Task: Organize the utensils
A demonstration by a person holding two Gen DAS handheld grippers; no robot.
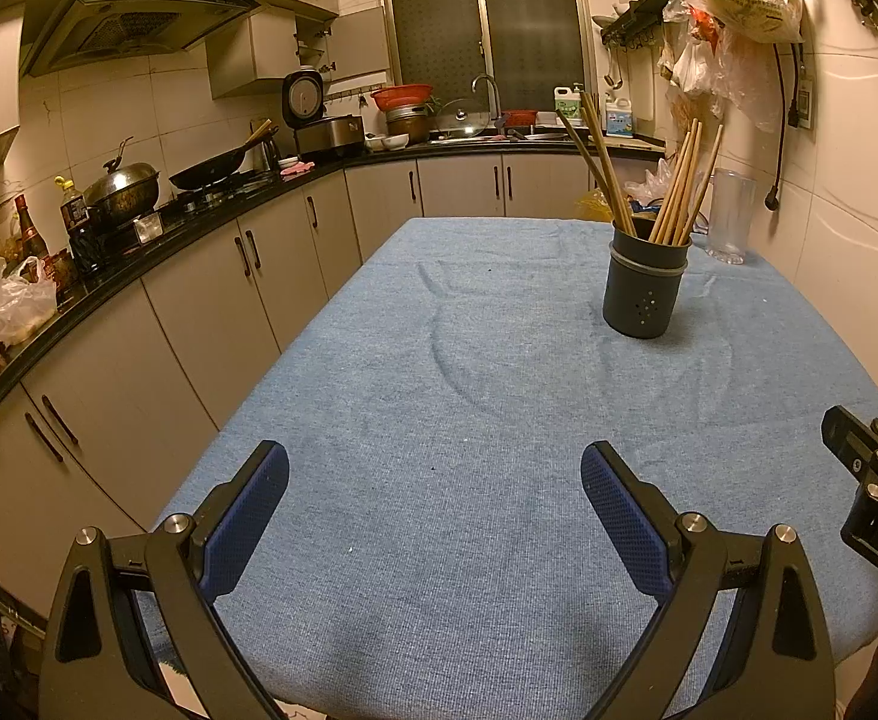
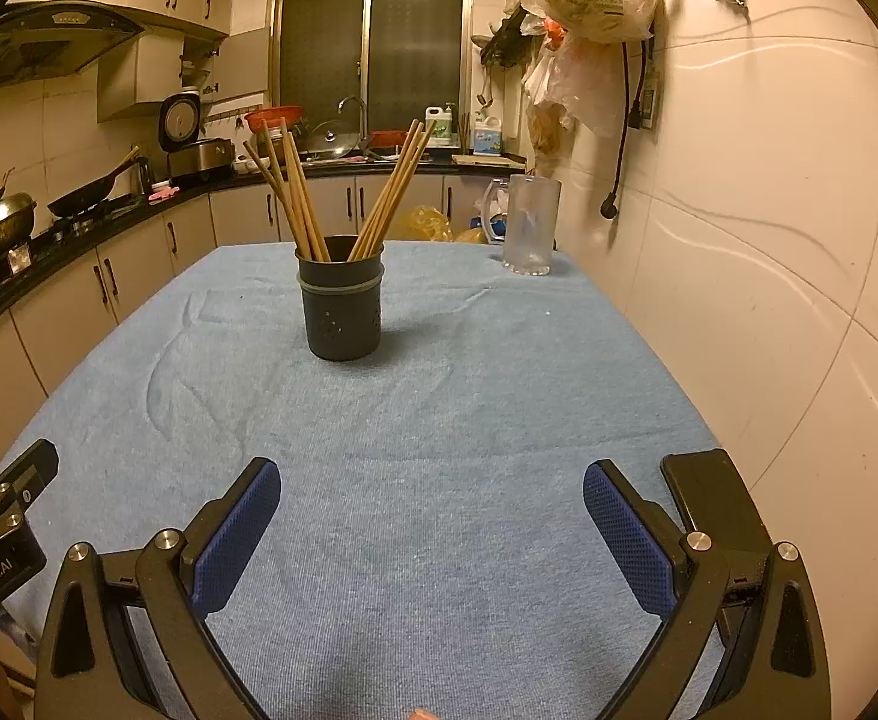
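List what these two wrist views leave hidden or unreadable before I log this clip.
- Inside of the dark holder: its wall hides the lower ends of the chopsticks in both views.
- Exact chopstick count: the sticks overlap, too fine to separate.
- Clear pitcher: contents unclear through frosted plastic.
- Right tool and left tool: bodies cut off by the bottom edge.
- Table near edge: hidden below the tools.

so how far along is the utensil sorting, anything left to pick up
Looks essentially done: the chopsticks all stand in the dark holder, in two leaning bunches. Nothing is in hand; the left claw and right claw are both open and empty above the blue tablecloth. No loose utensils show on it, only a clear pitcher at the far corner.
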